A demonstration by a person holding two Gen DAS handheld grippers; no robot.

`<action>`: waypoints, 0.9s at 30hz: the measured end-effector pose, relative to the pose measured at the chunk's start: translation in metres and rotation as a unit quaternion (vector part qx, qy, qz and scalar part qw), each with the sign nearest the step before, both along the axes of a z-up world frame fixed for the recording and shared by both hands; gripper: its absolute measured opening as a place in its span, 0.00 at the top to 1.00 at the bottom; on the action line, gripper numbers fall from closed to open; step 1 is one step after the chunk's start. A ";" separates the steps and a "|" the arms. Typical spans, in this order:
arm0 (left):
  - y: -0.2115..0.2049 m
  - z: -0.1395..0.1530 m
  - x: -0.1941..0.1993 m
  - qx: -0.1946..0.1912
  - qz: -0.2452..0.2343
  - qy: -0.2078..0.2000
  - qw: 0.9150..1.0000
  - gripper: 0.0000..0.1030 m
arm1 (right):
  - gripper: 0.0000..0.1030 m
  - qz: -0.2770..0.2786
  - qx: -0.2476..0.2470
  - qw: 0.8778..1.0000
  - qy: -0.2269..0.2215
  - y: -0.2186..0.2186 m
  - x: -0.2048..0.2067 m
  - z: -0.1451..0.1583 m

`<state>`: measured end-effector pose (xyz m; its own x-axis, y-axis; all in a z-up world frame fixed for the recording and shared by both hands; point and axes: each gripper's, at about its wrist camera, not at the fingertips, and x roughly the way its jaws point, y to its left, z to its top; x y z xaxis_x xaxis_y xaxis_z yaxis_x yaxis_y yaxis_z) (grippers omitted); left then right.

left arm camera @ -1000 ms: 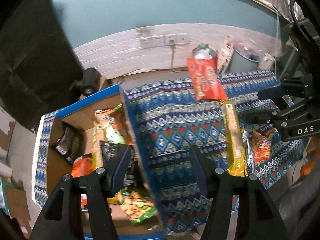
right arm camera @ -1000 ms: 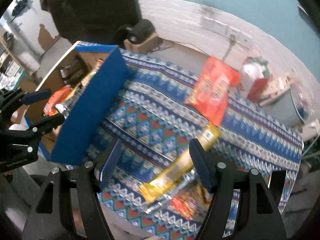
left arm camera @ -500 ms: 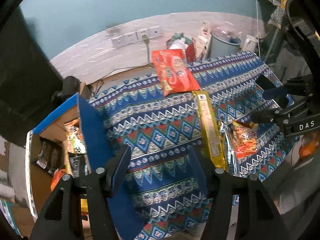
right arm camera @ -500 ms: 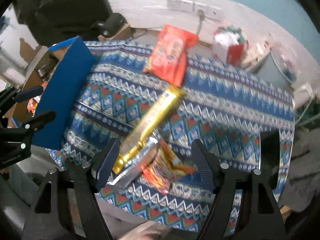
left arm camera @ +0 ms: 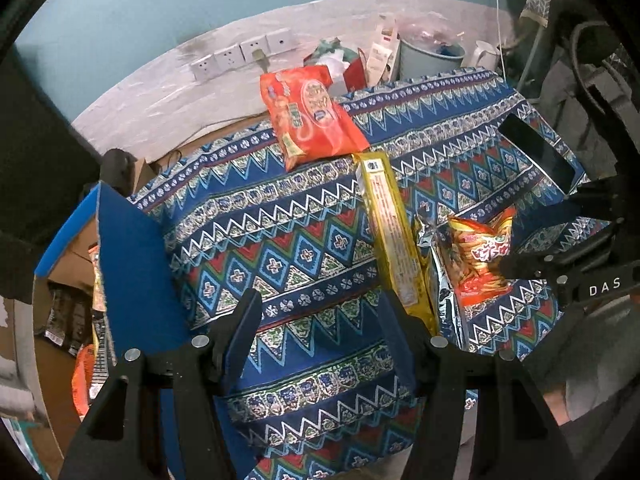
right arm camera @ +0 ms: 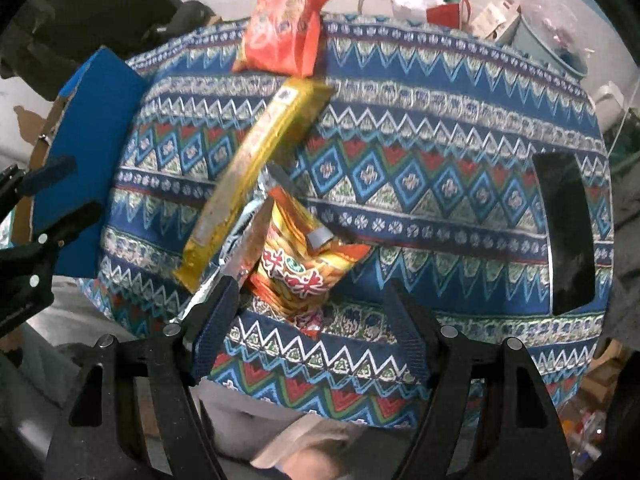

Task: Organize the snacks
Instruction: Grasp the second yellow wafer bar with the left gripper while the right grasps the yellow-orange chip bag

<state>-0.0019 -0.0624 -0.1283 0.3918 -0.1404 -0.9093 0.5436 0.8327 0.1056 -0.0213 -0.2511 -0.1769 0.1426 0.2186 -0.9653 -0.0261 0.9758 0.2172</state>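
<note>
Three snacks lie on the patterned tablecloth (left arm camera: 280,248). A red-orange bag (left arm camera: 312,116) sits at the far edge, with a long yellow packet (left arm camera: 392,232) and an orange and silver bag (left arm camera: 480,256) nearer. My left gripper (left arm camera: 320,304) hovers open over bare cloth, left of the yellow packet. My right gripper (right arm camera: 312,292) stands wide open just above the orange and silver bag (right arm camera: 304,272), not touching it. Beside that bag runs the yellow packet (right arm camera: 256,168), and the red-orange bag (right arm camera: 284,28) lies beyond. Each gripper shows in the other's view: right gripper (left arm camera: 548,232), left gripper (right arm camera: 64,190).
A cardboard box with a blue flap (left arm camera: 132,272) stands off the table's left end and holds several snack packs. A black phone (right arm camera: 568,232) lies at the right end of the cloth. Wall sockets (left arm camera: 244,52), a bucket (left arm camera: 428,56) and clutter stand behind the table.
Both grippers moved right and lower. The left one left the box for the cloth; the right one came over the orange and silver bag with its jaws slightly wider.
</note>
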 end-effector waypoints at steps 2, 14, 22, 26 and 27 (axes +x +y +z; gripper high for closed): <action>-0.002 -0.004 0.001 0.003 -0.001 0.003 1.000 0.40 | 0.27 -0.005 0.001 1.000 0.003 0.000 0.002 -0.005; -0.016 -0.019 0.012 0.003 -0.003 0.025 1.000 0.37 | 0.46 -0.004 -0.004 1.000 0.015 0.002 0.015 -0.030; -0.035 -0.031 0.019 -0.002 -0.009 0.046 0.999 0.36 | 0.52 0.004 -0.042 0.999 -0.004 -0.018 0.024 -0.028; -0.042 -0.037 0.024 -0.006 -0.009 0.058 0.998 0.35 | 0.52 -0.008 -0.050 0.999 -0.009 -0.038 0.030 -0.029; -0.044 -0.040 0.026 -0.007 -0.008 0.062 0.998 0.35 | 0.52 -0.015 -0.047 0.999 -0.009 -0.043 0.032 -0.029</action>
<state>0.0237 -0.1063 -0.1683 0.2742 -0.1595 -0.9484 0.5651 0.8246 0.0247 0.0102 -0.2945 -0.2060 0.1660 0.1234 -0.9784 -0.0002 0.9922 0.1250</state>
